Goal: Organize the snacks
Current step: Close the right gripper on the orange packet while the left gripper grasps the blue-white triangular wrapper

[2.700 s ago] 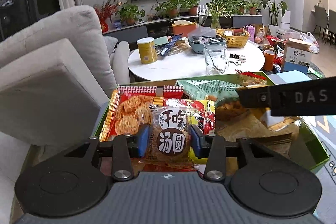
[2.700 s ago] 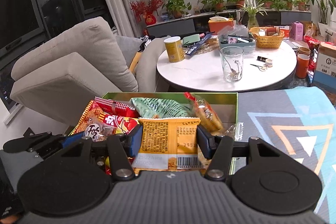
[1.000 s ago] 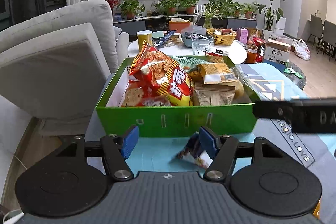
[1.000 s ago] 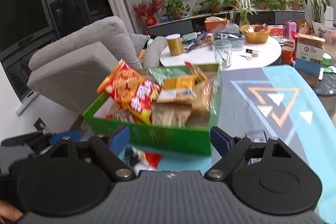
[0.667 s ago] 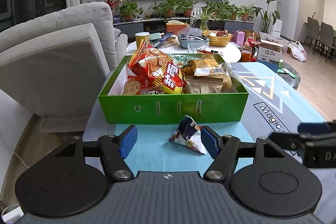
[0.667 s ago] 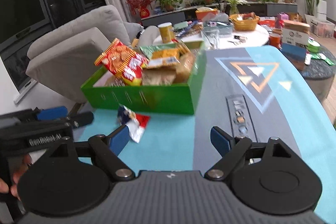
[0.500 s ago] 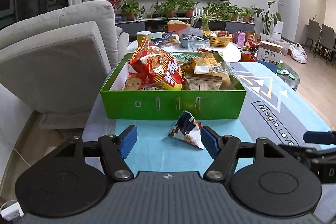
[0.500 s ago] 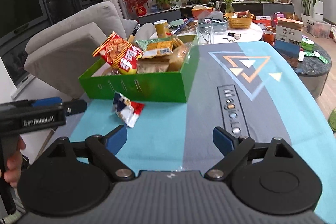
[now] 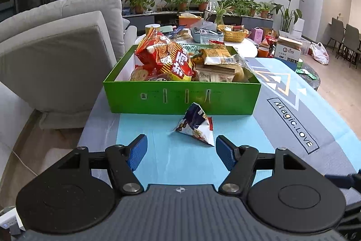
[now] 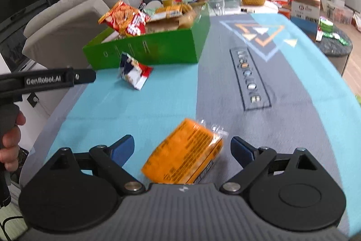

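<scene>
Left hand-held gripper (image 9: 181,151): hovering over the bench (image 9: 293,128) with its jaws spread and nothing between its blue pads; they have just been opening a little. Triangular snack packet (image 9: 194,124): lying on the blue mat just ahead of this hand-held gripper's fingertips, slightly toward the right pad, touching neither. Green box (image 9: 180,96): sitting farther ahead, directly behind the packet, filled with snack bags; a red bag (image 9: 167,55) is sticking up above its left half, and yellow and tan packets are lying in its right half. Right hand-held gripper (image 10: 182,150): pointing down at the bench with its jaws spread wide. Orange snack pack (image 10: 185,156): lying on the mat between the two pads, tilted diagonally, nearer the right pad but apart from both. From this hand-held gripper, the triangular packet and green box are lying well ahead and to the left; a person's hand (image 10: 10,139) is gripping the handle of the left hand-held gripper at the far left edge.
</scene>
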### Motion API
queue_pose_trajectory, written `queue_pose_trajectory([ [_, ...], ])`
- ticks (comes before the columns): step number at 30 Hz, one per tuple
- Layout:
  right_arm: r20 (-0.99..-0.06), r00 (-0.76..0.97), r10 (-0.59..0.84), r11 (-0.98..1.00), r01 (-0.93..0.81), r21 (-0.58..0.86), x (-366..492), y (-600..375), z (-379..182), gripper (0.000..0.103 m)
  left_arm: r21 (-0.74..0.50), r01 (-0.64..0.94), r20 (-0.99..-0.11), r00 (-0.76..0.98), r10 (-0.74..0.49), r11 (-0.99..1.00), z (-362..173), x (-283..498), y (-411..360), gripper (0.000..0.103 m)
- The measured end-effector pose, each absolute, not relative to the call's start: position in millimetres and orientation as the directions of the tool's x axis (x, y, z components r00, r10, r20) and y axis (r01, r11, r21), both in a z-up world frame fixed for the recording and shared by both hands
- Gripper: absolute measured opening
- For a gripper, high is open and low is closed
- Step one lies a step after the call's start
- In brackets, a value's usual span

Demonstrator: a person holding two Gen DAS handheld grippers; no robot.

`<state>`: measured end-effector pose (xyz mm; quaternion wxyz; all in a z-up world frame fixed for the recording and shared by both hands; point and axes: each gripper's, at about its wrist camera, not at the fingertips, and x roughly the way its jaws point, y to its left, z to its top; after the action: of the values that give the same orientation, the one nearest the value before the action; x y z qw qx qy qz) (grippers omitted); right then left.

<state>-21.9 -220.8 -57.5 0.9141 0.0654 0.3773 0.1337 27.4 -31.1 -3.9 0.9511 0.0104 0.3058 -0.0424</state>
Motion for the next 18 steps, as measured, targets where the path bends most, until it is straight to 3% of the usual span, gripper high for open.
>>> queue_pose_trajectory([
  [18, -0.66, 0.708, 0.254, 0.967, -0.21, 0.146, -15.2, -211.4, -68.5, 0.061, -0.014, 0.093, -0.626, 0.776, -0.081, 0.996, -21.7, 51.0, -39.0, 0.065],
])
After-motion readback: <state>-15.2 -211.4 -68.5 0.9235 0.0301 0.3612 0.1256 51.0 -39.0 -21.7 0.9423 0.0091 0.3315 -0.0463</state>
